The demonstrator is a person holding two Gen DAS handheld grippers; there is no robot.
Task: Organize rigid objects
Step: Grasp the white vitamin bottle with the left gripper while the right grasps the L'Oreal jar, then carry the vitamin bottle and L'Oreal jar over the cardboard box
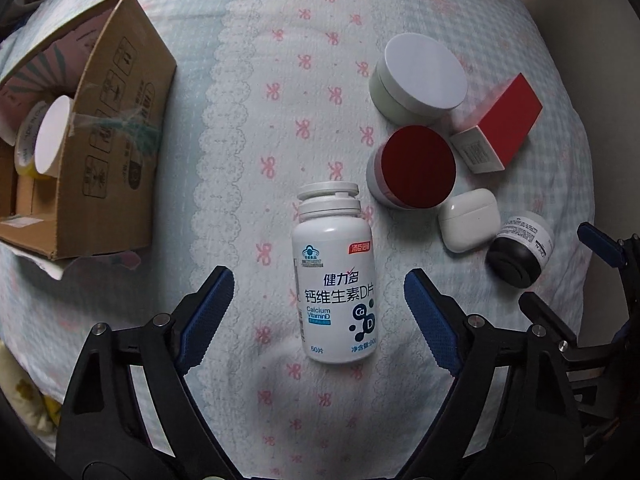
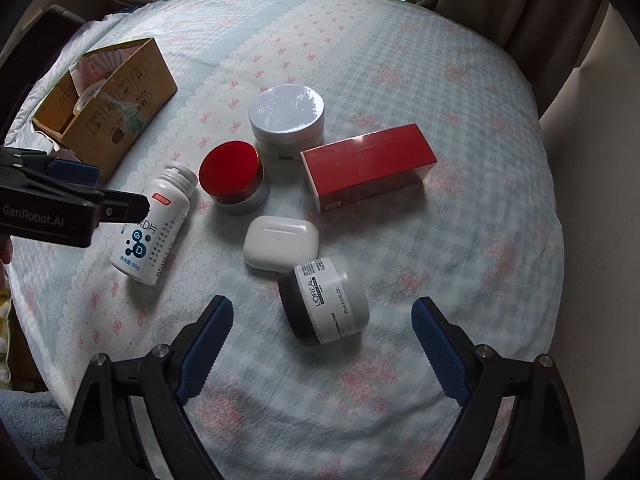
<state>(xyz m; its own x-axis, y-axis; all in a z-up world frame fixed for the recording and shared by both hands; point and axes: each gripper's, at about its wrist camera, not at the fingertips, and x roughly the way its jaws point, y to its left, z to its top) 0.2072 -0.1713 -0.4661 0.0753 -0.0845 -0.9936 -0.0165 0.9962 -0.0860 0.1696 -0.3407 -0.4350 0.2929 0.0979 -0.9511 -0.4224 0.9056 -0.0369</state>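
A white vitamin bottle (image 1: 335, 280) lies on its side on the patterned bedspread, also in the right wrist view (image 2: 154, 226). My left gripper (image 1: 318, 284) is open and hovers over it, one finger on each side. My right gripper (image 2: 322, 320) is open above a black and white L'Oreal jar (image 2: 326, 304) lying on its side. Nearby sit a white earbud case (image 2: 280, 248), a red-lidded jar (image 2: 232, 176), a white-lidded jar (image 2: 286, 118) and a red box (image 2: 368, 166).
An open cardboard box (image 1: 112, 148) stands at the left with a tape roll (image 1: 34, 140) and other items inside; it also shows in the right wrist view (image 2: 116, 120). The right gripper's fingers (image 1: 600, 242) show at the left view's right edge.
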